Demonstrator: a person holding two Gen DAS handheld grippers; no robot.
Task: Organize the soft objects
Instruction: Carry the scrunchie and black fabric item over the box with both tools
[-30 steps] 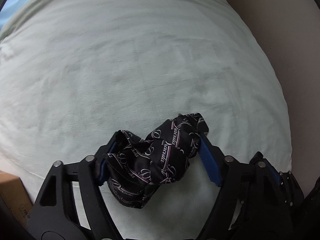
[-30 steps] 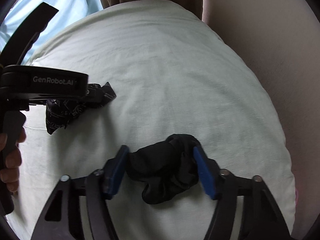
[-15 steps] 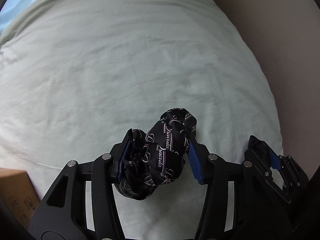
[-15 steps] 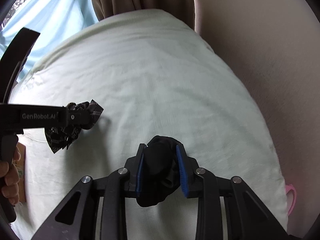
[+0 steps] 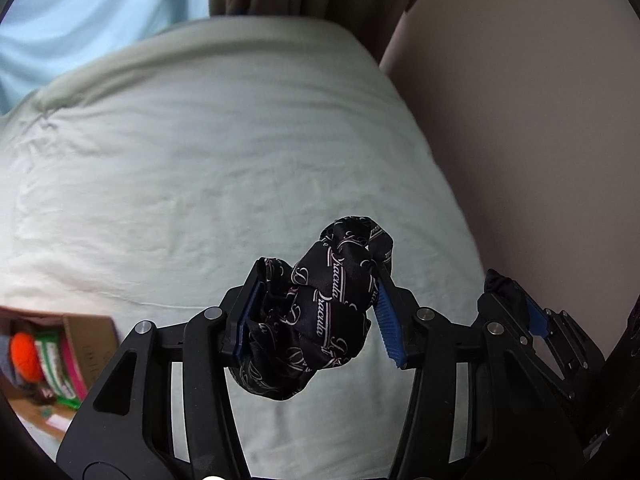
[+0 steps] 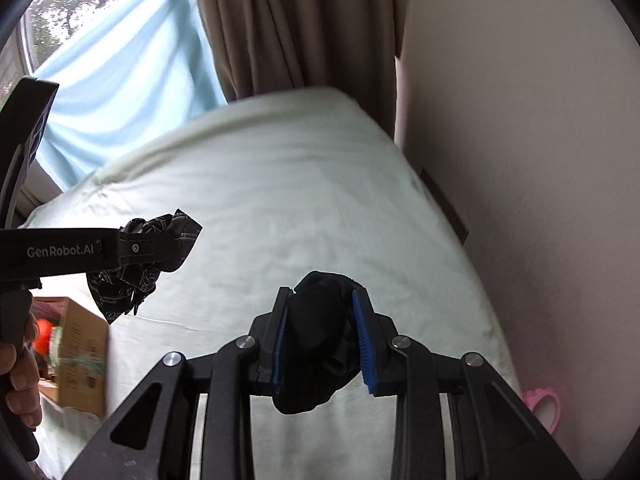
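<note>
Scrunchies both picked up: printed black satin scrunchie (image 5: 320,316) pinched in left gripper (image 5: 318,314) fingers, plain black scrunchie (image 6: 320,336) squeezed narrow in right gripper (image 6: 322,340) fingers, each held above pale green bed (image 5: 200,160). Cardboard box (image 6: 82,344) with items sits at bed's left edge, likely drop spot. Pickup done, placing left.

"Dracula" in white script repeated on black scrunchie (image 5: 320,312); "GenRobot.AI" printed on left tool (image 6: 136,248) body.
</note>
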